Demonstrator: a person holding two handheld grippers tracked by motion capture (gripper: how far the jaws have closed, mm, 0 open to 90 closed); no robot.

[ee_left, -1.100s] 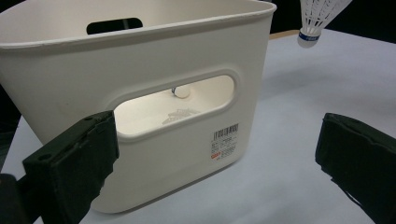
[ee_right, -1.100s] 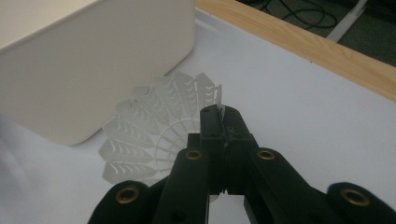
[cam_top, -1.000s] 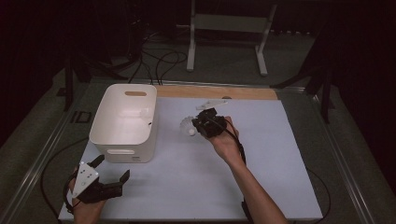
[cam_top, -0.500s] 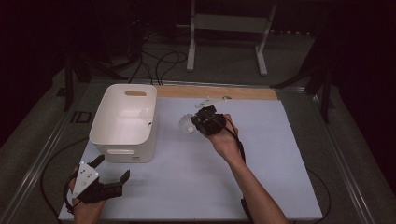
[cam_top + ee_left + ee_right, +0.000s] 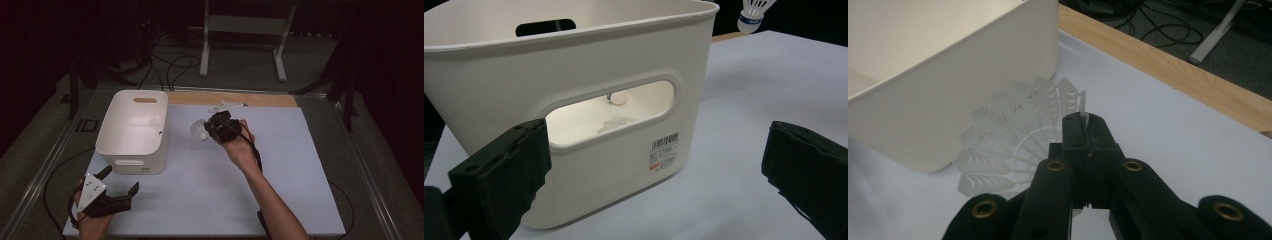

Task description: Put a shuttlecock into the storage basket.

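Observation:
My right gripper [image 5: 216,131] is over the middle of the table, shut on the skirt edge of a white shuttlecock [image 5: 198,131], just right of a white bin [image 5: 131,150]. In the right gripper view the jaws [image 5: 1084,122] pinch the feathered skirt [image 5: 1013,140], with the bin wall [image 5: 923,90] close on the left. My left gripper [image 5: 119,191] rests at the near left corner, open and holding nothing. Its view faces the bin's handle cutout [image 5: 609,112], through which a pale shuttlecock-like thing [image 5: 616,100] lies inside. The held shuttlecock [image 5: 754,11] hangs at the top right.
A wooden strip [image 5: 260,99] runs along the table's far edge, with a small white object [image 5: 227,106] beside it. The white mat [image 5: 300,170] spreads out to the right. Cables and a metal stand [image 5: 245,30] are on the floor beyond.
The right gripper has carried the shuttlecock slightly left, toward the bin. The left gripper has not moved.

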